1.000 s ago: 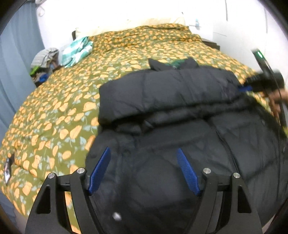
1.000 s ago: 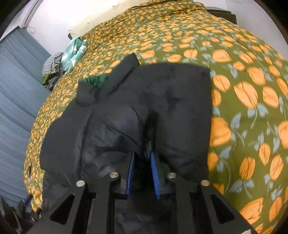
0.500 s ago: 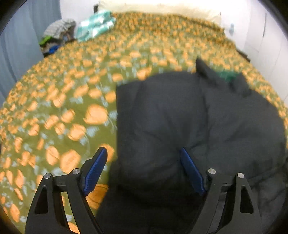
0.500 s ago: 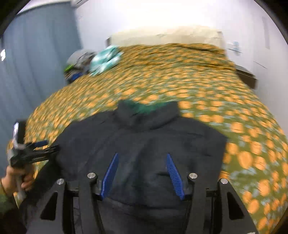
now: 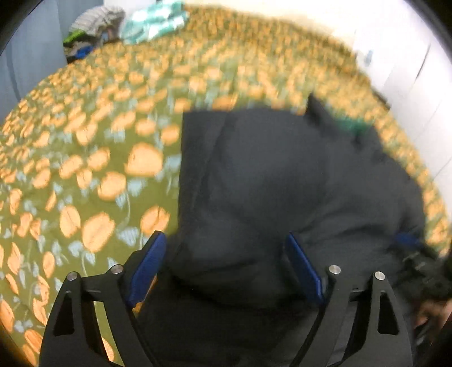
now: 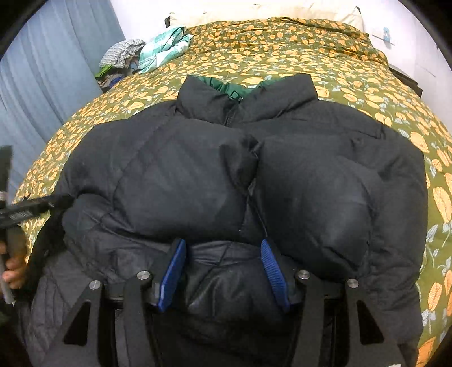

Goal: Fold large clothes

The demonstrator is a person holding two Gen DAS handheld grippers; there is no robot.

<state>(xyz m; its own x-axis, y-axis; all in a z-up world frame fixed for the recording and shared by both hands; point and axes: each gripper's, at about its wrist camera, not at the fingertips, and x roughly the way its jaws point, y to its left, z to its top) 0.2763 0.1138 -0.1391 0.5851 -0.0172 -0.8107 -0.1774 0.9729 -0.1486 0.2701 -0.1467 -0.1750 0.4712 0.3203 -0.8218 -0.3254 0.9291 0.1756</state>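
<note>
Black puffer jacket point(image 6: 243, 180) lies across the near end of the bed point(image 6: 296, 53), both sleeves folded in over the chest — left gripper point(image 5: 226, 262) and right gripper point(image 6: 223, 271) jaws open, gripping nothing — remaining, likely: fold hem up toward collar.

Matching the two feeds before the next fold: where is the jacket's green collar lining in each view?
Left wrist: green collar lining upper right, blurred, at the black jacket's far end.
Right wrist: upper centre, between the raised collar halves.
Shared landmark: teal checked cloth, top left.
</note>
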